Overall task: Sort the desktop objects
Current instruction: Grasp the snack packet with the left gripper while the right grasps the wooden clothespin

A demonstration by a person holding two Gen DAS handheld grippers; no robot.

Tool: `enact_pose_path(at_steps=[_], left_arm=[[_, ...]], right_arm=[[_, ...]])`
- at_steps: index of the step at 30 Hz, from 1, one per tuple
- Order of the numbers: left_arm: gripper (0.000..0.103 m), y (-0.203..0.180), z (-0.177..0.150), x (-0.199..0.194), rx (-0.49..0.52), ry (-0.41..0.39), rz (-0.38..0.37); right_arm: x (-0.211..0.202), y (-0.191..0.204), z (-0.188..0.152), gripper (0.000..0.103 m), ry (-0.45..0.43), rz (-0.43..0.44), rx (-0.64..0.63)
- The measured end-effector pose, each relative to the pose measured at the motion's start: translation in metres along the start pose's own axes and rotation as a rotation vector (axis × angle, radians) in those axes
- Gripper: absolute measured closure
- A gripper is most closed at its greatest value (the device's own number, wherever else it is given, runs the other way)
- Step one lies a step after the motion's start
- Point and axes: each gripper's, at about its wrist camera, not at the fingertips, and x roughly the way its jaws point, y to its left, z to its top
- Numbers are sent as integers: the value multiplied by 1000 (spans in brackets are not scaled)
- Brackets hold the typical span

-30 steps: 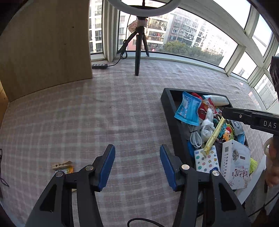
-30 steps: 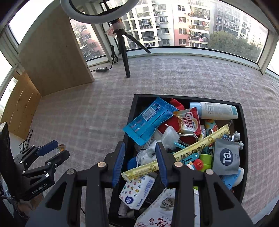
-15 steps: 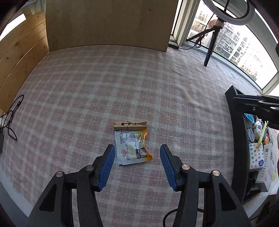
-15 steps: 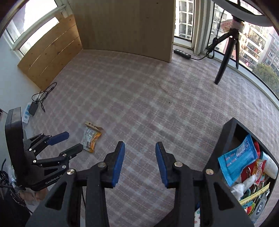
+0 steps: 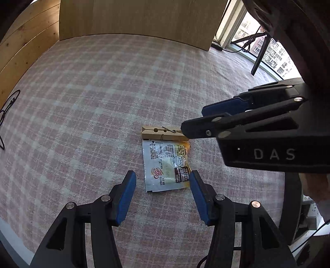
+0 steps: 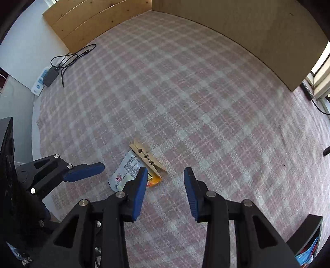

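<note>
A silver and orange Coffee-mate sachet (image 5: 166,166) lies flat on the checked cloth, with a wooden clothespin (image 5: 162,133) touching its far edge. My left gripper (image 5: 163,184) is open and empty, its fingertips on either side of the sachet's near end. My right gripper (image 6: 165,181) is open and empty; in the left wrist view it (image 5: 192,121) comes in from the right, over the clothespin's right end. In the right wrist view the sachet (image 6: 129,175) and clothespin (image 6: 147,157) lie just ahead of its left finger, and the left gripper (image 6: 97,168) shows at the left.
A black bin (image 6: 307,237) with packets sits at the lower right of the right wrist view. Wooden panels (image 5: 134,18) stand along the far edge. Black cables (image 6: 68,59) and a power strip (image 6: 40,83) lie at the cloth's left corner. A tripod leg (image 5: 259,55) stands by the window.
Both grippers swung left from the bin to the sachet and clothespin, then closed in on them. The right gripper now reaches over the clothespin. Both stayed open.
</note>
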Motion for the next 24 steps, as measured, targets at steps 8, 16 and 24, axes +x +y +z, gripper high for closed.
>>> enact_pose_path(at_steps=[8, 16, 24], left_arm=[[49, 3, 2, 7, -21, 7, -27], [47, 1, 0, 6, -49, -7, -53], [47, -14, 5, 10, 43, -4, 53]], right_arm=[[18, 2, 14, 67, 22, 45, -20], [23, 5, 18, 70, 25, 59, -46], [11, -26, 6, 90, 23, 34, 56]])
